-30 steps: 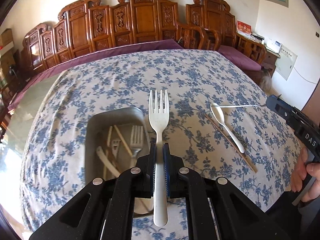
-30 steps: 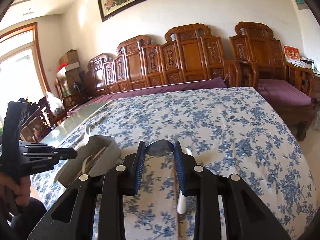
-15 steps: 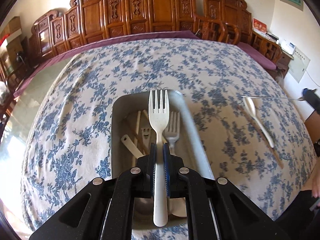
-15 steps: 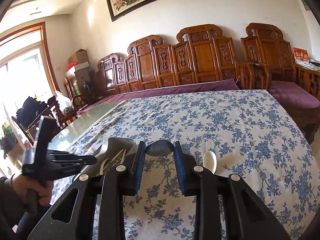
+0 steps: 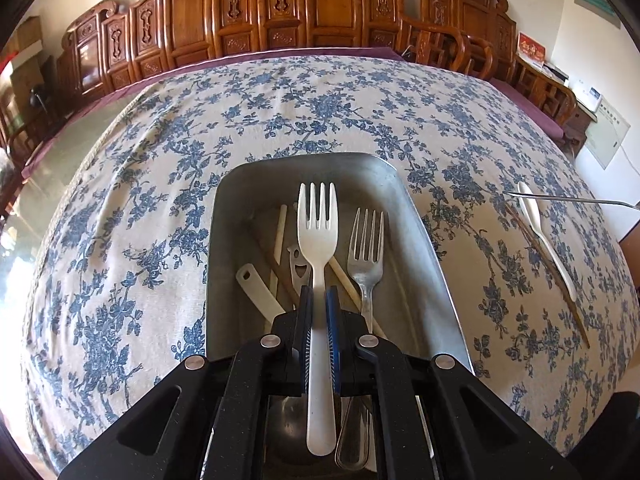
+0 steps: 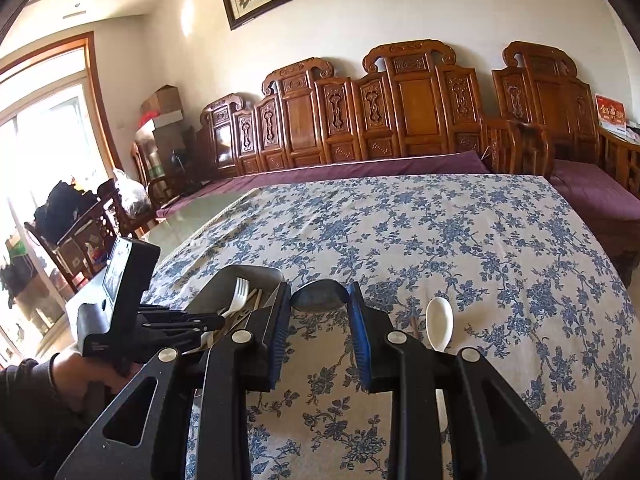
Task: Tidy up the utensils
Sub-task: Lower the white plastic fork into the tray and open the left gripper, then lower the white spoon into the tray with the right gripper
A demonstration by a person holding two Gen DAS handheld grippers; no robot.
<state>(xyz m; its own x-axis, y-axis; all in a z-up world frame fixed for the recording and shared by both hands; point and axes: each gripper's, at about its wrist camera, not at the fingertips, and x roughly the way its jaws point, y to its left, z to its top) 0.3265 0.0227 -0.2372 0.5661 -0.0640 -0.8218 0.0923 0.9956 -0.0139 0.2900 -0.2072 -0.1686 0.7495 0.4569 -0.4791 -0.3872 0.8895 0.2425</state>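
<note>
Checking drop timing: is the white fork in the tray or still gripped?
Still gripped: left gripper pads clamp the white fork handle, above the metal tray.

tray (image 5: 424, 264) sits on the tablecloth (image 5: 320, 108) with forks inside, spoon (image 5: 544, 236) and chopstick (image 5: 560, 280) lying off to its right

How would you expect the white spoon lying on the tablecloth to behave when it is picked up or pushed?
The white spoon looks like thin plastic, so probably light and fairly stiff. Its rounded bowl may let it rock or pivot if nudged. The flowered tablecloth would likely keep it from sliding far.
</note>
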